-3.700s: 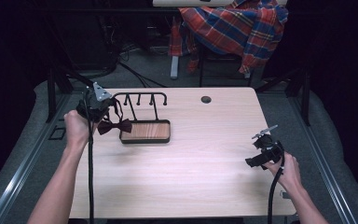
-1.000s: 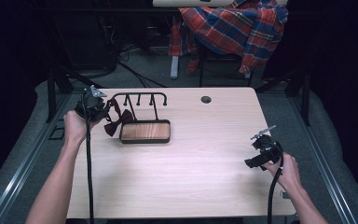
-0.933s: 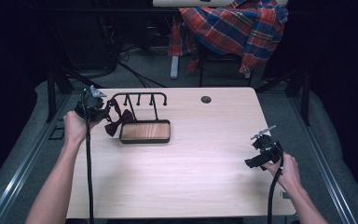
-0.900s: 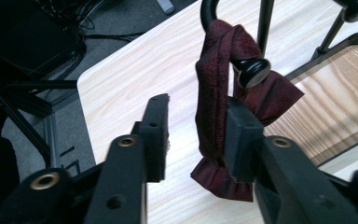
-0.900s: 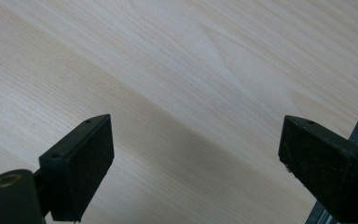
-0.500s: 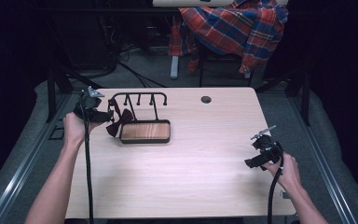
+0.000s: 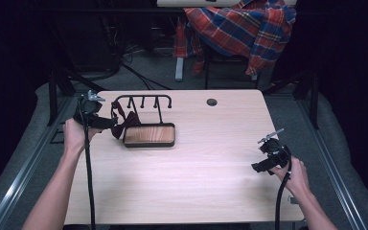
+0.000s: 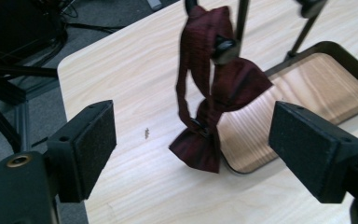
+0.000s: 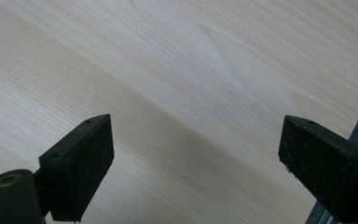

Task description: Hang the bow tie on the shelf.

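Since a second ago the left gripper [image 8: 191,154] has just been opening its jaws, and the dark red bow tie [image 8: 209,107] they carried now hangs free by its strap from a peg of the black hook rack [image 7: 143,100], over the left edge of the wooden tray [image 7: 149,135], clear of both pads. Right gripper [image 9: 196,168] rests open over bare table [image 9: 177,60]. I judge the tie light, soft and floppy, best pinched at its centre knot; no writing is legible.
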